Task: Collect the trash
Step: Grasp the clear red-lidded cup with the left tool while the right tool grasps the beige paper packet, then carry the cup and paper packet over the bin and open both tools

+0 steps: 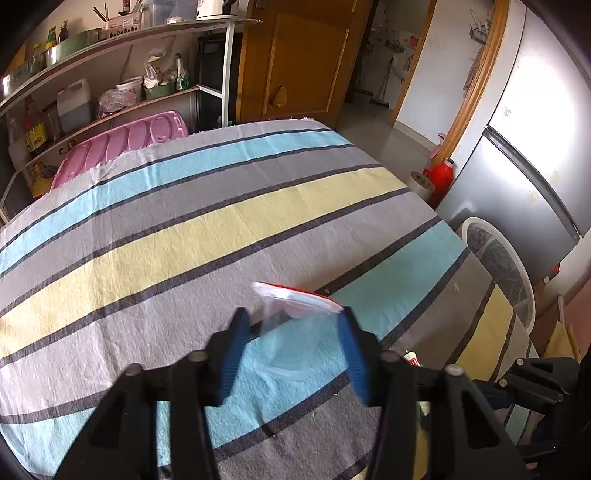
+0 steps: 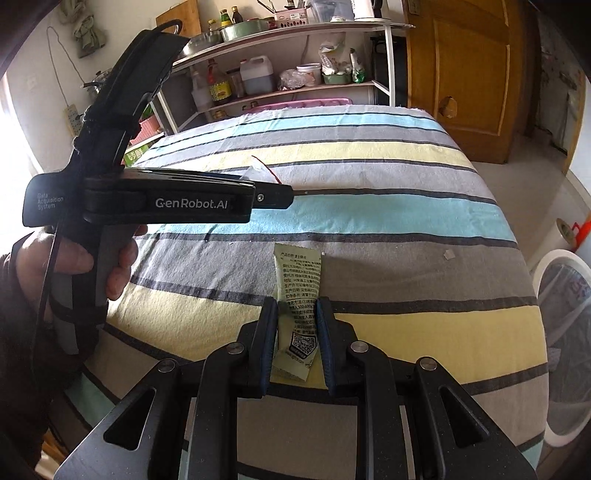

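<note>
Right gripper (image 2: 296, 321), black with blue ribbed pads, tilts downward and pinches a pale green paper sachet (image 2: 297, 291) printed with small text and a QR code, lying on the striped cotton cloth (image 2: 406, 221) near its front edge. Left gripper (image 1: 293, 332), stamped "GenRobot.AI" and "Data Acquisition System", is held in a bare hand (image 2: 70, 266); its jaws flank a crumpled clear plastic wrapper with a red-and-white end (image 1: 295, 306), though actual contact is unclear. Beyond the far edge stands a cluttered shelf (image 2: 295, 33).
</note>
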A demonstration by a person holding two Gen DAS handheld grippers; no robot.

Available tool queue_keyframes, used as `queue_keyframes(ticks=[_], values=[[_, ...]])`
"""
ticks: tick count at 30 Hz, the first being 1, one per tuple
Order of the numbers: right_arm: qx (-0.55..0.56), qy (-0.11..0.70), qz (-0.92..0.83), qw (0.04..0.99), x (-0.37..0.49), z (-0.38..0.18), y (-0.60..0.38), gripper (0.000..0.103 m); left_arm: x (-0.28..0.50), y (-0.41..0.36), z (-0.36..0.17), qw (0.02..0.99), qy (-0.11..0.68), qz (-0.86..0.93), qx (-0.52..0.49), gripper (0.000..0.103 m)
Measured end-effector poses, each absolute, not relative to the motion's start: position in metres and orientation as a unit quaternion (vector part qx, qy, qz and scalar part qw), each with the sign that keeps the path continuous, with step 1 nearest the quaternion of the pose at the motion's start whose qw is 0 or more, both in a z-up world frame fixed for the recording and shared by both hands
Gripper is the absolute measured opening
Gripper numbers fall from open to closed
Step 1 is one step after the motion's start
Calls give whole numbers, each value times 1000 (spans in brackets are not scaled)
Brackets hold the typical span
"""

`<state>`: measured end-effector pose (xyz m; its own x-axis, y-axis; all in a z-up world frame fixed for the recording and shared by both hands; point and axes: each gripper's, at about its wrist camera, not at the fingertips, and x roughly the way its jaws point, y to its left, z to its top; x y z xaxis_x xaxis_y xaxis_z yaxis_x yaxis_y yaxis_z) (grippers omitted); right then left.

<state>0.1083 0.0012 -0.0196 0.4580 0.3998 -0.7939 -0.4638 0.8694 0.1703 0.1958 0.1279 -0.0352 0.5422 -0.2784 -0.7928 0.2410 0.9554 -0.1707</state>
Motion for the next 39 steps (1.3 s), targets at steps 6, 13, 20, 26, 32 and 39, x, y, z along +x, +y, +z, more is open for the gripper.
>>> queue_keyframes(ticks=[6, 13, 20, 26, 32, 39], values=[[-35, 453, 250, 855, 107, -19, 0, 22, 191, 127, -33, 879, 456, -140, -18, 31], [-33, 447, 250, 858, 103, -15, 0, 22, 172, 126, -22, 885, 444, -136, -23, 31], [-22, 429, 244, 870, 92, -2, -5, 22, 139, 121, -3, 895, 427, -131, -22, 31], [-4, 407, 229, 884, 83, 15, -20, 22, 115, 117, 10, 905, 408, -118, -21, 31], [10, 390, 207, 897, 71, 30, -42, 22, 98, 102, 17, 909, 399, -120, -23, 31], [22, 380, 188, 906, 60, 38, -68, 22, 87, 74, 20, 910, 392, -133, -14, 31]])
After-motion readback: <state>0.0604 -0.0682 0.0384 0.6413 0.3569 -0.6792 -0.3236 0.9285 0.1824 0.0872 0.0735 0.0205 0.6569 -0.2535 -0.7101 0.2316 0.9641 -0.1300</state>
